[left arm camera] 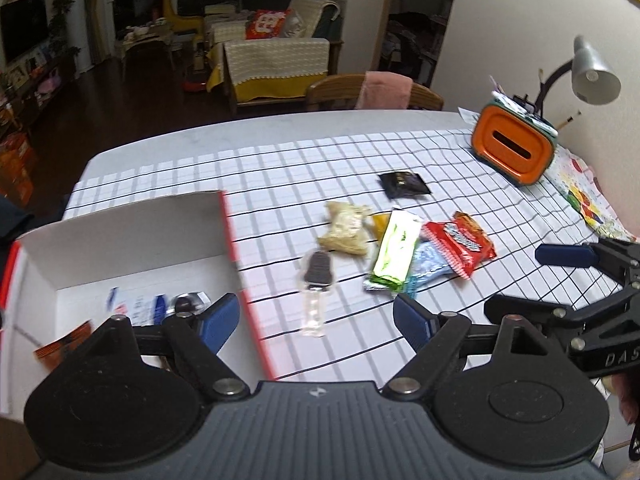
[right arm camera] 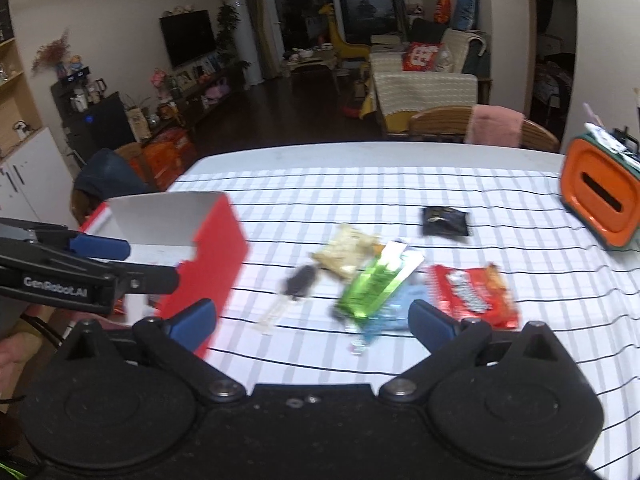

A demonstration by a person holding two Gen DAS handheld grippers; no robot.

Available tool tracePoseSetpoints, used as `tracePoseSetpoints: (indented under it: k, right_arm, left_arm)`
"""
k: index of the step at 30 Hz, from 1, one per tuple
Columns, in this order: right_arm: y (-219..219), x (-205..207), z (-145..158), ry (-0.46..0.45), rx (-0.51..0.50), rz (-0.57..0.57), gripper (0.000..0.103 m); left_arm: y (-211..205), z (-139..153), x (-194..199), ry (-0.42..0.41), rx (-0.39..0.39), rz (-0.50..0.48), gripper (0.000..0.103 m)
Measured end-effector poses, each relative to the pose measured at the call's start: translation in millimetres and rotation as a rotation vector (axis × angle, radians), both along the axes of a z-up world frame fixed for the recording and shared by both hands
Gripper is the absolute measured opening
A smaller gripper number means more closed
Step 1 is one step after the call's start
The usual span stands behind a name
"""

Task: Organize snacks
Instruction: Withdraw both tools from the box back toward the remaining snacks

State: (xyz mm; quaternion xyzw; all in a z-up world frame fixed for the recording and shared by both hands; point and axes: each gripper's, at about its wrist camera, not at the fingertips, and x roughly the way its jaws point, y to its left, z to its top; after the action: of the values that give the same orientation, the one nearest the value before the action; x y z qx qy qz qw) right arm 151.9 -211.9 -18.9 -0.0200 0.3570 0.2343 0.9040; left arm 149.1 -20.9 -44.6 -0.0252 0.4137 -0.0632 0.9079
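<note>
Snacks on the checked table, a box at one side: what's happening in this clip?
A person holds a claw in each hand, sorting snacks into the red-and-white box. Both the left claw and the right claw are open and empty. A few small packets already lie in the box. On the checked tablecloth wait the green packet, red packet, beige packet, black packet and a clear-wrapped dark snack.

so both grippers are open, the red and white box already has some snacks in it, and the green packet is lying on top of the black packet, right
Not quite. In the left wrist view the green packet lies apart from the black packet, which sits alone farther back; it overlaps the light blue packet. The left gripper, right gripper and box are as you said.
</note>
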Motion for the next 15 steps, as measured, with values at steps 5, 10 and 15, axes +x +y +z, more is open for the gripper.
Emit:
tracePoseSetpoints:
  k: [5, 10, 15]
  right_arm:
    - [-38.2, 21.1, -11.7, 0.002, -0.055, -0.021, 0.102]
    - [-62.0, 39.7, -27.0, 0.015, -0.103, -0.005, 0.102]
    - [-78.9, 60.9, -41.8, 0.021, -0.157, 0.026, 0.102]
  left_arm:
    - [-33.7, -7.5, 22.5, 0.009, 0.026, -0.035, 0.084]
    - [-60.6, -21.6, 53.2, 0.052, 0.056, -0.048, 0.084]
    - [-85.9, -38.5, 81.8, 0.086, 0.103, -0.093, 0.084]
